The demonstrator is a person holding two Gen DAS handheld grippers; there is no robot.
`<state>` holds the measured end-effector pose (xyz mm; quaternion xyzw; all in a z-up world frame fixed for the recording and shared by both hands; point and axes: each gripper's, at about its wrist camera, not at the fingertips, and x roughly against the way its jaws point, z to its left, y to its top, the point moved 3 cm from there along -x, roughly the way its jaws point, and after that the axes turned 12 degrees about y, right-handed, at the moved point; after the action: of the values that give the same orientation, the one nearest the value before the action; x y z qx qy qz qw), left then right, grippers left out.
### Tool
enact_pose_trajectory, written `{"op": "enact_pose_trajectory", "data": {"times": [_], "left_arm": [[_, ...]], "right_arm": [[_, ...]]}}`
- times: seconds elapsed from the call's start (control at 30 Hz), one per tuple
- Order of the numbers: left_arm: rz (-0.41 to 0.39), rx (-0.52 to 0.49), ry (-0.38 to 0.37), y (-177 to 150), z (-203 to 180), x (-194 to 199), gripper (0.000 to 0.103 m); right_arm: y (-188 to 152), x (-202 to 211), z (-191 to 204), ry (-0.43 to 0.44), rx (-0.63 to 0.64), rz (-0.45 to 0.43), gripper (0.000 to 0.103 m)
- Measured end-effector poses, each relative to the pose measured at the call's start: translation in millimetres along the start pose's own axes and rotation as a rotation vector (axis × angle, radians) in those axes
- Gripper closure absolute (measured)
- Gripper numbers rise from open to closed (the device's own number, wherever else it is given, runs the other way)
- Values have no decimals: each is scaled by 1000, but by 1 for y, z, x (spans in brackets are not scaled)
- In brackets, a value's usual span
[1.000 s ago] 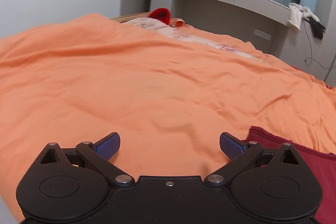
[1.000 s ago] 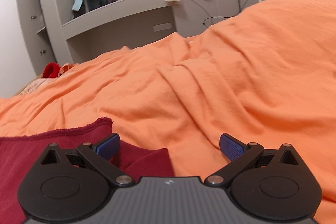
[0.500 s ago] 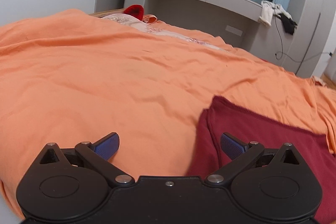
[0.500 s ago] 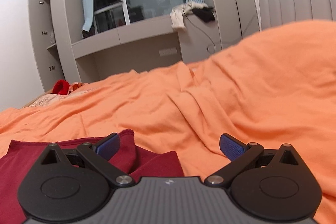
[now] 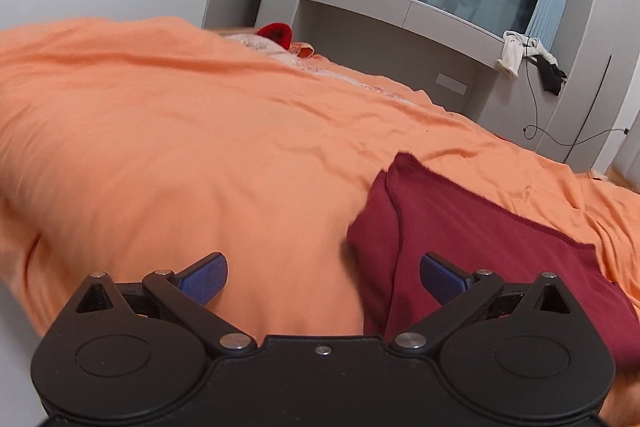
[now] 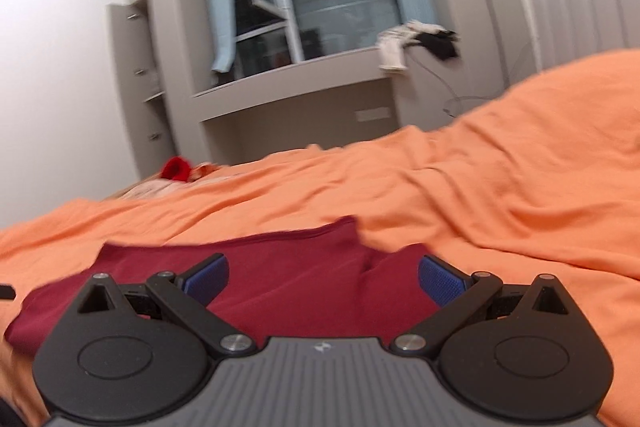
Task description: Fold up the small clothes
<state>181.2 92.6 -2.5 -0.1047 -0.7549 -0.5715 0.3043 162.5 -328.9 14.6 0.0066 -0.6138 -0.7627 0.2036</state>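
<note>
**Both tools spread over the maroon garment, nothing pinched yet**

Right now I have both tools wide apart and empty. My left tool (image 5: 322, 277) hangs over the orange bedspread (image 5: 180, 147), and only its right-hand pad (image 5: 438, 281) overlaps the left edge of the maroon garment (image 5: 480, 227). My right tool (image 6: 323, 277) sits lower and squarer to the cloth, with the maroon garment (image 6: 304, 287) filling the gap between its pads.

The garment lies on the near part of the bed, close to the edge nearest me, already doubled along its left side, where a seam runs from the far corner back toward me. Its far hem looks raw and slightly lifted. On the right, a flap stands up in a small ridge rather than lying flat.

I judge the step in hand to be taking hold of two matching corners for the next fold. To do it well, I would bring each tool down onto a corner of the near edge, so the pads catch every layer of the maroon cloth and none of the bedspread beneath. The bedspread is soft and wrinkled, so pressing too deep would likely pick it up too. I would flatten that right-hand ridge first, or the fold will come out crooked.

Farther off, a red item (image 5: 276, 33) rests near the bed's far edge.
</note>
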Motion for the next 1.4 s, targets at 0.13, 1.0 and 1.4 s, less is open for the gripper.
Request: {"op": "enact_pose_trajectory", "data": {"times": [0.13,1.0,1.4], "left_arm": [[5,16,-58,-13,5,12,1],[56,-117,-150,-44,-32,7,1],[48,-151,-117,-46,-44,4,1]], "right_arm": [[-12,-4,29,42,79,32,0],[22,-78,-52,125,-39,276,4],[14,-101,-89,104,-162,319,85]]}}
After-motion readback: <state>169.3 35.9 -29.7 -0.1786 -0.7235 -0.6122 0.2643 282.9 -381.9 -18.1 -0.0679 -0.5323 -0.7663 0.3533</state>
